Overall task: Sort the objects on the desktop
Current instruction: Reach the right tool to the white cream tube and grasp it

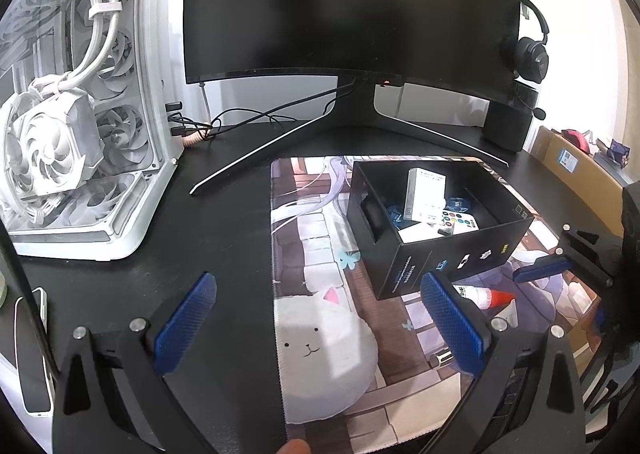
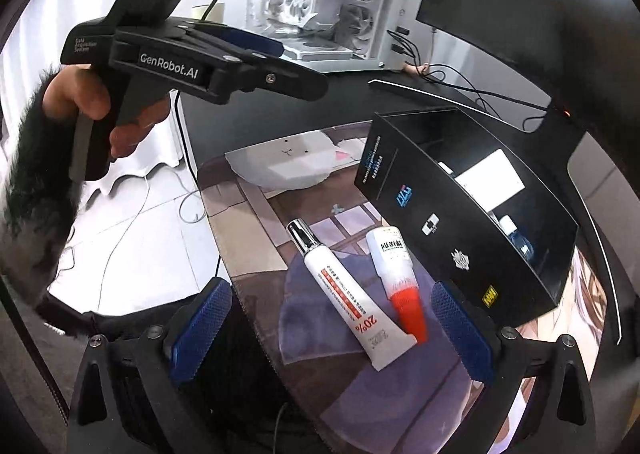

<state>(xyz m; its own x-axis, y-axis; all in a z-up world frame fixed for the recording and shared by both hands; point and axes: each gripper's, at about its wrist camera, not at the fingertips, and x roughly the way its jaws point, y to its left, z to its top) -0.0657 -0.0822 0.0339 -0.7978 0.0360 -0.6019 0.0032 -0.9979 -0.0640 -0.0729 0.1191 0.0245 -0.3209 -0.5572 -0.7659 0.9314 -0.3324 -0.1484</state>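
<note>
Glue bottle (image 2: 396, 278) and tube (image 2: 348, 294) between spread right tool (image 2: 332, 330) fingers

Quick count: one black box (image 1: 436, 250) on one desk mat (image 1: 320, 238), two tubes loose beside it, a white tube (image 2: 344, 294) and a red-capped tube (image 2: 396, 274). Far back, one monitor (image 1: 352, 2), one white PC case (image 1: 76, 102) on the left, one headset (image 1: 530, 50) on the right. Near left, one phone (image 1: 34, 350).

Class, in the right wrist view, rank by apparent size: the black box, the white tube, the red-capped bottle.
1. Black cardboard box
2. White tube with silver cap
3. Small white bottle with red cap, clearly shorter than the tube beside it
</note>
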